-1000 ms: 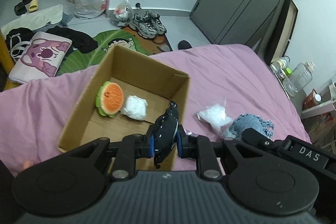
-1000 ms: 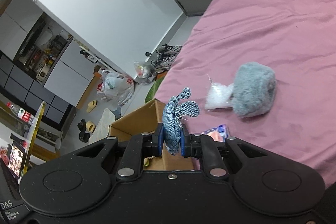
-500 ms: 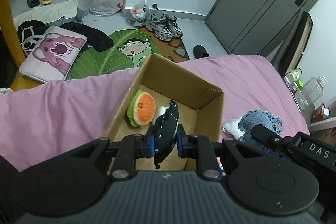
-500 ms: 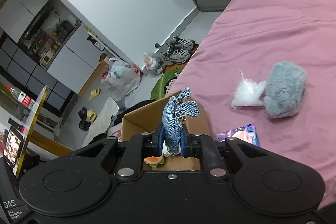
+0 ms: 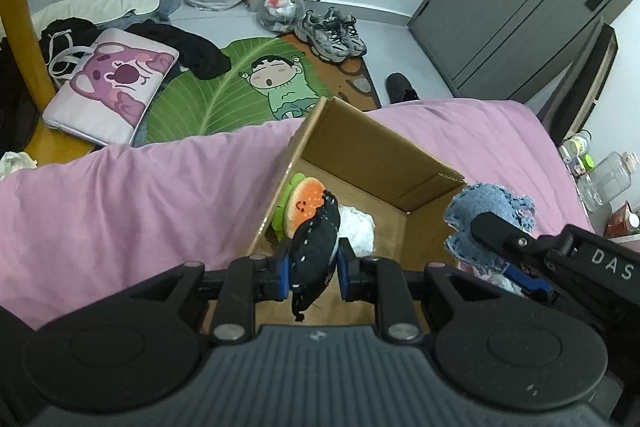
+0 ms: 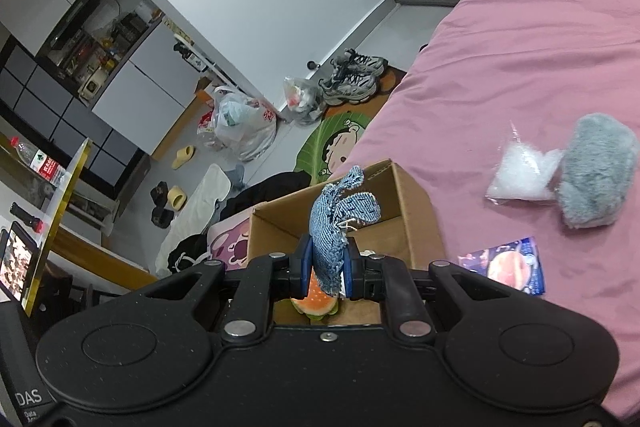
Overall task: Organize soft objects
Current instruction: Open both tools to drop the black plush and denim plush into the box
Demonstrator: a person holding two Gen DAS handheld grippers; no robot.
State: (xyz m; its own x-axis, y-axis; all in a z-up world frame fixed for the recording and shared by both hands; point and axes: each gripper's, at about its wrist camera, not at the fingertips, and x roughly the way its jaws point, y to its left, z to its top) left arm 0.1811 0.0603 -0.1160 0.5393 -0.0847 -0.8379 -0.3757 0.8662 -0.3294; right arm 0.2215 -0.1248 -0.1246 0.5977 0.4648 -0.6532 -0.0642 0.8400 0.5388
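Left wrist view: the left tongs (image 5: 312, 269) are clamped on a dark stitched pouch (image 5: 314, 247), held over the open cardboard box (image 5: 384, 151) on the pink bed (image 5: 120, 195). A burger plush (image 5: 302, 205) and a white bundle (image 5: 358, 227) are already seen inside. The right tongs (image 6: 327, 263) are closed on a denim piece (image 6: 336, 219) above the box rim. Left on the bed are a grey fluffy item (image 6: 596, 171), a clear bag (image 6: 520, 171) and a printed packet (image 6: 508, 265), so roughly half appears done.
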